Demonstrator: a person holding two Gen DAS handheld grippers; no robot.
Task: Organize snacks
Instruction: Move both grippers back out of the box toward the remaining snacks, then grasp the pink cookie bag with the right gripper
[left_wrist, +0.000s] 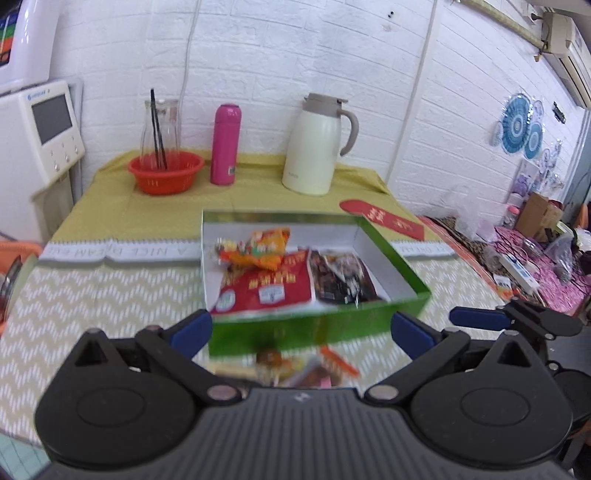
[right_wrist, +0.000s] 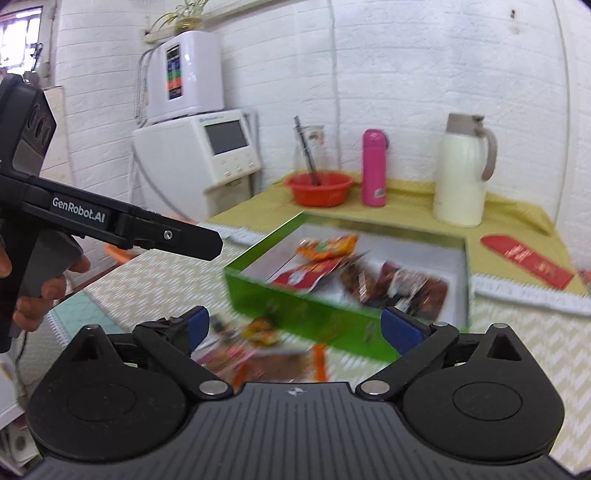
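Both fisheye views look across a cloth-covered surface (left_wrist: 110, 295) toward a white brick wall. The green box (left_wrist: 317, 328) sits at centre, open, with an orange snack packet (left_wrist: 266, 247) at its 12 o'clock end, a red packet (left_wrist: 269, 288) below it and a dark packet (left_wrist: 340, 277) at 3 o'clock. More packets (right_wrist: 258, 350) lie blurred on the surface just outside the box's near wall. The left hand-held gripper (left_wrist: 301, 332) hangs with its blue pads spread wide, holding nothing. The right hand-held gripper (right_wrist: 295, 328) is likewise spread apart and empty. A hand (right_wrist: 40, 288) grips the left tool's handle.
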